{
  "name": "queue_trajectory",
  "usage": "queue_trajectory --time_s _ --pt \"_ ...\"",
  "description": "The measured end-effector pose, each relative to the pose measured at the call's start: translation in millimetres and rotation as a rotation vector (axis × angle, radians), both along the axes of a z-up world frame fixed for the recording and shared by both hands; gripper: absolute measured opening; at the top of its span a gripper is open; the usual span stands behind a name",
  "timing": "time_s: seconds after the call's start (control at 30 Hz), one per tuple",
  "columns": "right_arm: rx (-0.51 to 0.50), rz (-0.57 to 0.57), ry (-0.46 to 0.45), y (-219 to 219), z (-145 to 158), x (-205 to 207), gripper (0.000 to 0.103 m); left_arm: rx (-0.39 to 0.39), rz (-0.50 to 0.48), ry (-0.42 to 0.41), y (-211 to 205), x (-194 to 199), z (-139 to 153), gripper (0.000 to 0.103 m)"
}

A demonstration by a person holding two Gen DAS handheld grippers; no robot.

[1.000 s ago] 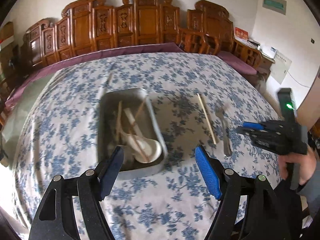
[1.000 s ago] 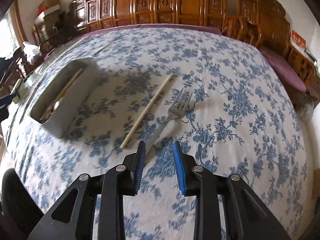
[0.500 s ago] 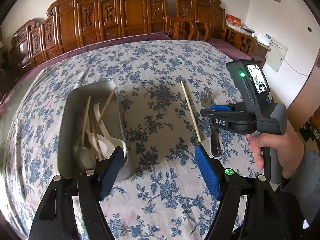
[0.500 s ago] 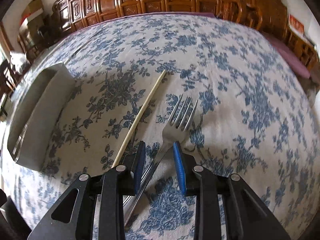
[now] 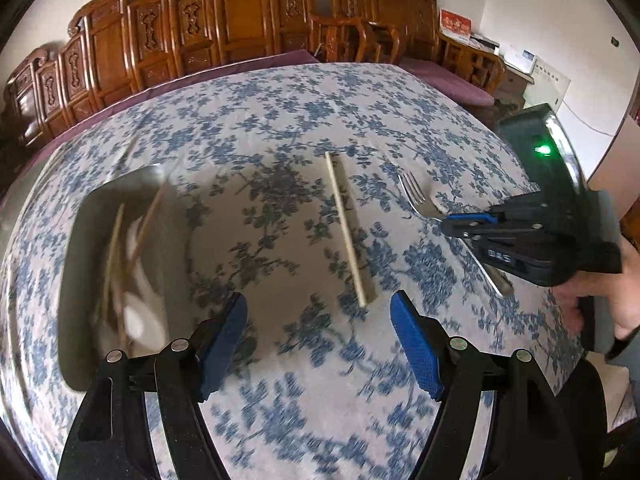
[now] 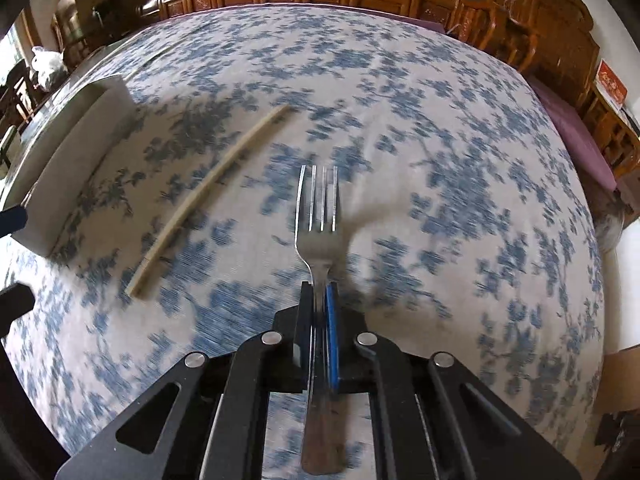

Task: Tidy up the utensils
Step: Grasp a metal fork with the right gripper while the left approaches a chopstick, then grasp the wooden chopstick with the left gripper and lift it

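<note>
My right tongs (image 6: 320, 292) have just closed, clenched on the fork (image 6: 318, 216) by its neck, tines forward over the bench (image 6: 460, 160); left tongs (image 5: 320, 320) released, nothing between them, near the chopstick (image 5: 346, 228); metal tray (image 5: 76, 272) holds spoon and chopsticks

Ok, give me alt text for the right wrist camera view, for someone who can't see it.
The right gripper is shut on the neck of a metal fork, tines pointing away over a blue-flowered tablecloth. A single pale chopstick lies on the cloth to the left, with a metal tray beyond it.
</note>
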State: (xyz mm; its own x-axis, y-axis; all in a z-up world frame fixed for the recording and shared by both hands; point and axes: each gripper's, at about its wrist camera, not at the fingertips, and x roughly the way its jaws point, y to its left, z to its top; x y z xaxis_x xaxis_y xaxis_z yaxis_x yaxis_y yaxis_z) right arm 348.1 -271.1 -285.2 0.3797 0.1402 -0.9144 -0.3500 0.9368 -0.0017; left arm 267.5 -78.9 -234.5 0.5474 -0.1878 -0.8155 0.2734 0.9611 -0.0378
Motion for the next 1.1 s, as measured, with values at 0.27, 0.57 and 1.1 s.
queue_trajectory --time_s 0.27,0.57,1.1 --pt "0.047 0.027 -0.016 -19.5 -0.6 -3.6 0.008 0.059 -0.014 0.029 -30.2 40.3 -22.0 0.071" --pt "0.049 0.044 -0.053 -19.9 -1.0 -7.4 0.009 0.117 -0.017 0.125 -45.7 84.7 -54.2 0.051" --pt "0.038 0.03 -0.049 -18.7 -1.1 -7.5 0.008 0.108 -0.01 0.16 -55.5 109.7 -52.2 0.004"
